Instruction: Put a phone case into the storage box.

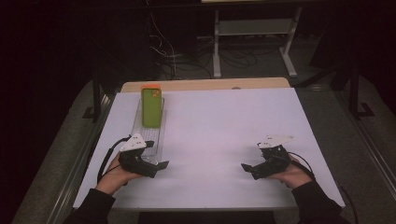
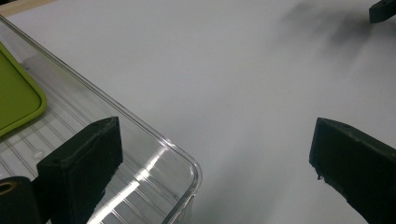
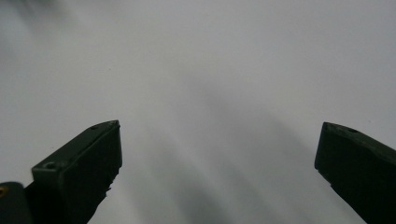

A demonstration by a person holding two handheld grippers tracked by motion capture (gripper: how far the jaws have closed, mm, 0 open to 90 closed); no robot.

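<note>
White table: tray beneath left fingers.

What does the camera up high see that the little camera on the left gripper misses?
The high view alone takes in both hands, the right gripper, the whole green case, the orange piece behind it and the floor cables. The left gripper view alone gives a close look at the clear tray's rounded corner and its ribbed bottom. Both share the white table, the tray, the case and the left gripper, jaws wide apart and holding nothing.
</note>
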